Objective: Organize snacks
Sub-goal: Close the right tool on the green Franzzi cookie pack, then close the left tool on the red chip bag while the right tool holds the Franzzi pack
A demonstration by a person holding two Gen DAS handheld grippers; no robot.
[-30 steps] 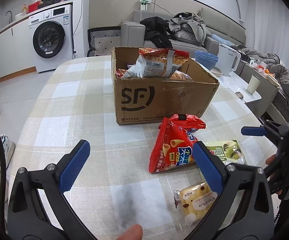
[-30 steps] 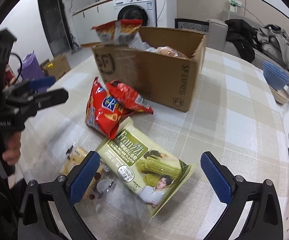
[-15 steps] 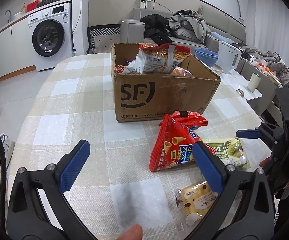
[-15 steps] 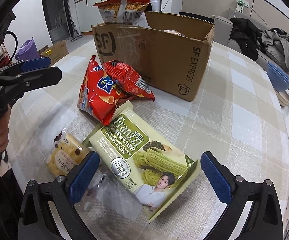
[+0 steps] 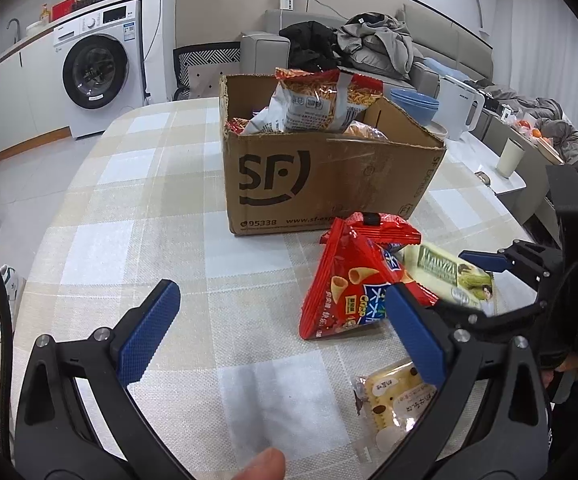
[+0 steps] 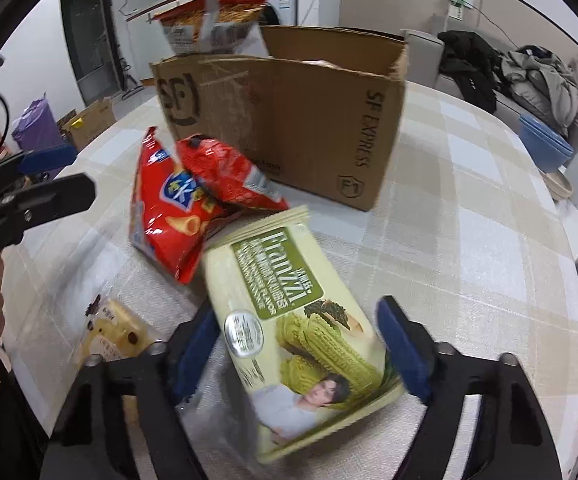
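A green Franzzi cookie pack lies on the checked table between the fingers of my right gripper, whose blue pads flank its sides; whether they press it I cannot tell. The pack shows in the left wrist view too. Two red snack bags lean together beside it, also in the left wrist view. A small yellow cake packet lies near the table's front. My left gripper is open and empty above the table. The SF cardboard box holds several snack bags.
A washing machine stands far left, a sofa with clothes behind the box. Blue bowls, a white kettle and a cup sit to the right. The table edge is close on the left.
My right gripper has moved forward and narrowed around the green cookie pack. My left gripper has shifted slightly; the box looks closer.
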